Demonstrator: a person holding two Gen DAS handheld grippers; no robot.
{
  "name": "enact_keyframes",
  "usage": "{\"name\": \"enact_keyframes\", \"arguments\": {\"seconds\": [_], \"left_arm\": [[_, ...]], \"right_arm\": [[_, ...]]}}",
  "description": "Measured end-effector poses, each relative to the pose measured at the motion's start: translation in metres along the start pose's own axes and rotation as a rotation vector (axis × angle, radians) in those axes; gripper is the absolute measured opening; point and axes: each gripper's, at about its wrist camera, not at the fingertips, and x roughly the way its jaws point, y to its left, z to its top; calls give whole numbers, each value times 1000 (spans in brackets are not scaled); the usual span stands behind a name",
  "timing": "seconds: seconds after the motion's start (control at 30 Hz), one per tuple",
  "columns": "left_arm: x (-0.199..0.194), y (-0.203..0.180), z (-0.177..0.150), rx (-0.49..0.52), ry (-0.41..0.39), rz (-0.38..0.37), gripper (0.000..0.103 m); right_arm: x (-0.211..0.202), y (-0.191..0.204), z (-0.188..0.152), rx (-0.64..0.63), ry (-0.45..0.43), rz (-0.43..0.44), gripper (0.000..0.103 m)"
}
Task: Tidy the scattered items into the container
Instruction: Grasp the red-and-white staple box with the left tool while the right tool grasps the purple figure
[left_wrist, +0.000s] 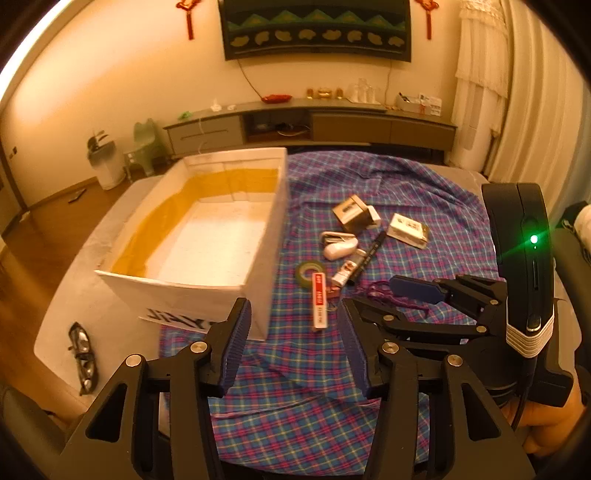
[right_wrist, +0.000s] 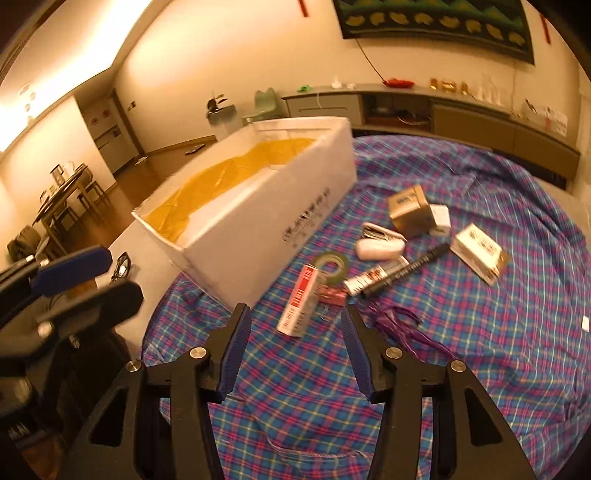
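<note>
Nothing binned yet; white box (right_wrist: 258, 206) looks empty, sitting on the plaid cloth's (right_wrist: 480, 350) left edge. Nearest pick is the red-and-white carton (right_wrist: 301, 302) beside the box's near corner: straddle its narrow width, close squarely. Right gripper (right_wrist: 295, 354) hovers just short, fingers spread; left gripper (left_wrist: 293, 349) likewise spread, holding nothing.

Open white box and small items on a plaid cloth

The left gripper (left_wrist: 294, 314) has its jaws spread wide above the blue-pink plaid cloth (left_wrist: 295, 387). The white cardboard box with yellow tape inside (left_wrist: 207, 236) stands open on the left. Beside it lie a red-white narrow box (left_wrist: 319, 301), a green tape roll (left_wrist: 308, 272) and a black marker pen (left_wrist: 367, 256). The right gripper (left_wrist: 417, 290) hovers near these.
</note>
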Motion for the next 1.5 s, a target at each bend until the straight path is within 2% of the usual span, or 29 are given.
{"name": "enact_keyframes", "arguments": {"seconds": [0.43, 0.63, 0.77, 0.83, 0.93, 1.13, 1.23, 1.27, 1.3, 1.33, 1.5], "left_arm": [[52, -31, 3, 80, 66, -105, 52], [84, -35, 1, 101, 128, -135, 52], [114, -34, -1, 88, 175, -158, 52], [128, -30, -4, 65, 202, -164, 52], [146, -20, -9, 21, 226, -170, 52], [178, 10, -25, -108, 285, -222, 49], [182, 11, -26, -99, 259, -216, 48], [182, 11, -26, -98, 253, -218, 45], [183, 11, -25, -97, 250, -222, 25], [184, 9, -25, -93, 249, -222, 17], [186, 7, -25, -80, 237, -219, 16]], "right_arm": [[16, -59, -11, 124, 75, -51, 53], [7, -102, -14, 171, 89, -125, 53], [13, -119, -15, 203, 109, -108, 49], [23, -116, -12, 190, 118, -74, 49], [41, -99, -6, 116, 144, -74, 49], [71, -70, 1, -82, 169, -189, 51], [76, -69, 1, -105, 203, -206, 47], [75, -71, 1, -95, 202, -200, 46], [74, -72, 3, -84, 203, -193, 44], [71, -75, 4, -63, 202, -174, 38], [59, -93, 10, 85, 177, -67, 30]]}}
